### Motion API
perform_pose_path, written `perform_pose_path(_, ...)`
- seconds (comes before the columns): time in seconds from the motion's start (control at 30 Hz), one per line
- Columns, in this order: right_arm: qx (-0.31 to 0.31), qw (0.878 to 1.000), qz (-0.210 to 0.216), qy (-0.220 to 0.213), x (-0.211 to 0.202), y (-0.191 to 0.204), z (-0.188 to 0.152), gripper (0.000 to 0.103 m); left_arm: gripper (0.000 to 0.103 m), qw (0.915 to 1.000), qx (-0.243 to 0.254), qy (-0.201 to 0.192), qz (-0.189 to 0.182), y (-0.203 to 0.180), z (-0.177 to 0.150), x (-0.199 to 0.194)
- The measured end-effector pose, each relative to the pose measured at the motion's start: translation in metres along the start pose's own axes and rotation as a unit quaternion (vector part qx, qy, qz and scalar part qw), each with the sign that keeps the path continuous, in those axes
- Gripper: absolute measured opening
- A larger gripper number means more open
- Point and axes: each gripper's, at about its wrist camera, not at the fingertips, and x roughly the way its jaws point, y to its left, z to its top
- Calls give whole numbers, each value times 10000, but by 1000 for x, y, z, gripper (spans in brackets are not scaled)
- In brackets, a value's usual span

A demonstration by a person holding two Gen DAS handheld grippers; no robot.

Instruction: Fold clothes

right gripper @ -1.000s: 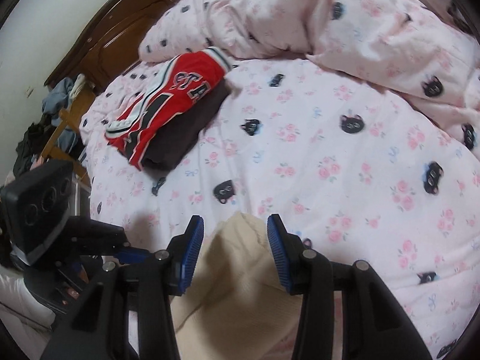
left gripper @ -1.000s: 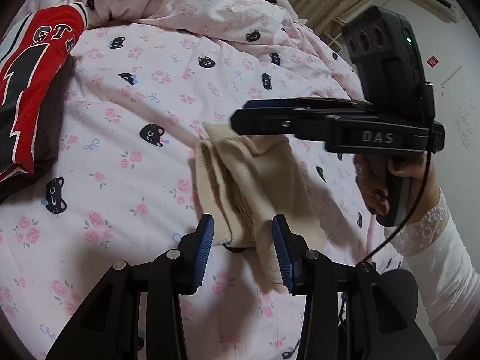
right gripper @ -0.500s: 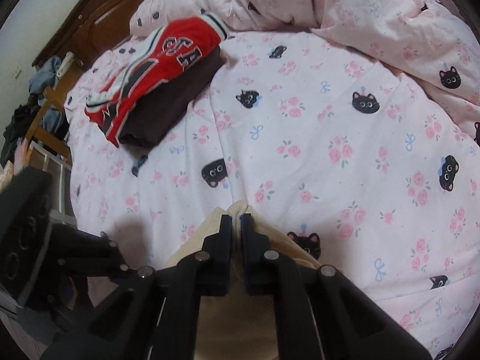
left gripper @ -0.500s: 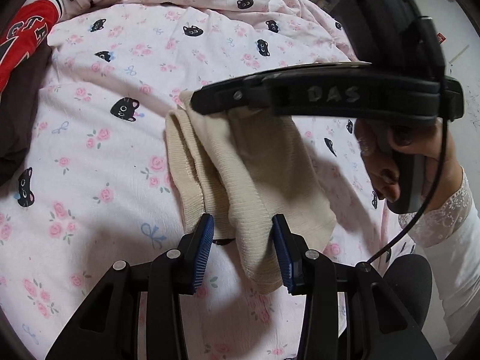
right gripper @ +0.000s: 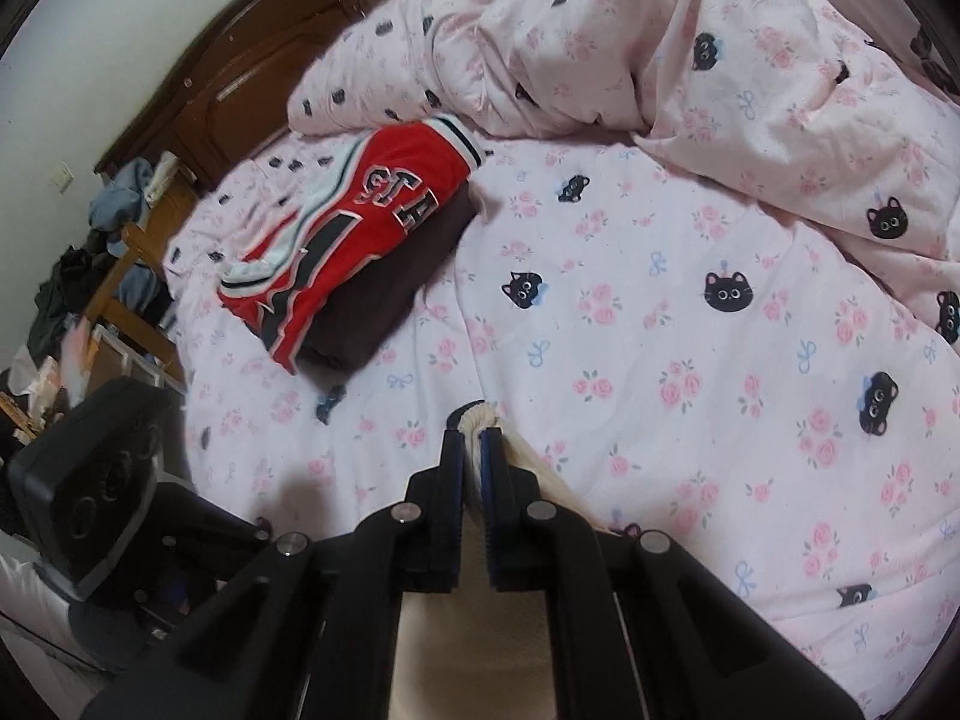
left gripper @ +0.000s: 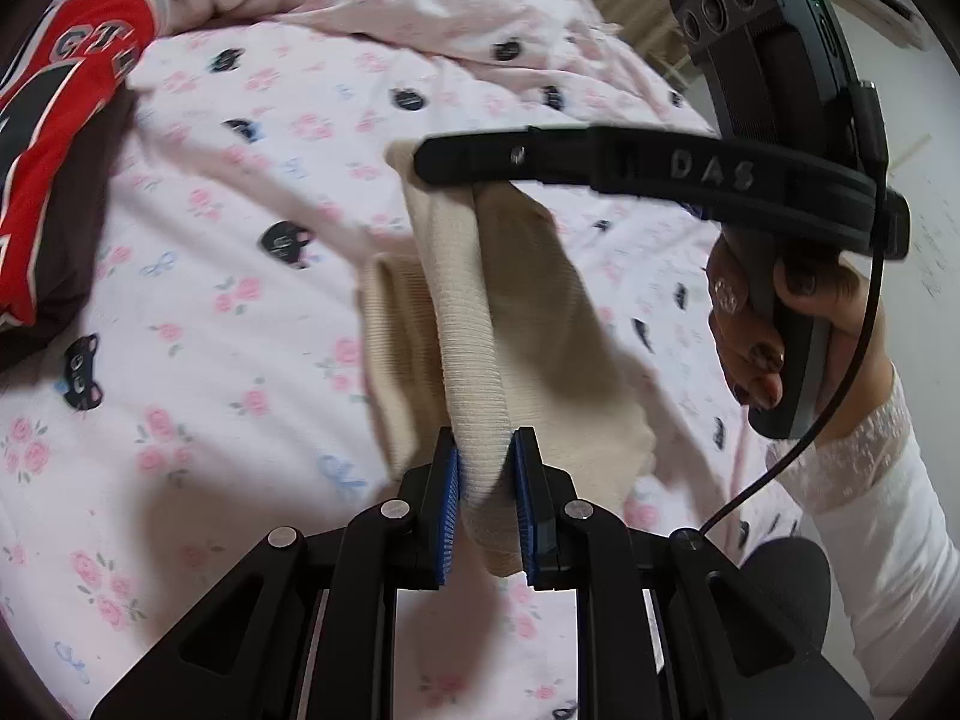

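Here, a pink bedsheet [right gripper: 660, 312] printed with roses and black cat faces covers the bed, a rumpled duvet [right gripper: 690, 42] heaped at twelve o'clock and a dark wooden headboard [right gripper: 240, 90] behind at eleven. The left gripper [left gripper: 487, 480] has just been closing and now pinches the near ribbed edge of the cream knit garment [left gripper: 468, 324]. The right gripper [left gripper: 420, 159], clenched on its far end at one o'clock, holds it taut above the sheet. A folded red jersey [right gripper: 360, 228] lies well apart at ten o'clock.
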Motion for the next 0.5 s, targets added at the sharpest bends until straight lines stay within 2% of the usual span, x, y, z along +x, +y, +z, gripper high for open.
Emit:
perform_pose_path(0.1,44,9988,-331,363,28,-5,-2,7,15,9999,-66,75,124,5,0,3)
perform_pose_path(0.23,168,9976,-380,555,46,-12,-9,13,15,9997,27,74,211,4,-3,1)
perform_pose_path(0.33,239,9989,-262,306,33,-14,-9,24,19,9997,73,-67,240,4,-1,-7)
perform_pose_path(0.4,311,9995,-69,80,19,-16,-8,29,40,9996,22,-245,115,7,3,-15)
perform_pose_path(0.5,365,9987,126,-338,-10,-18,-6,36,44,9977,-156,-649,-140,14,12,-32)
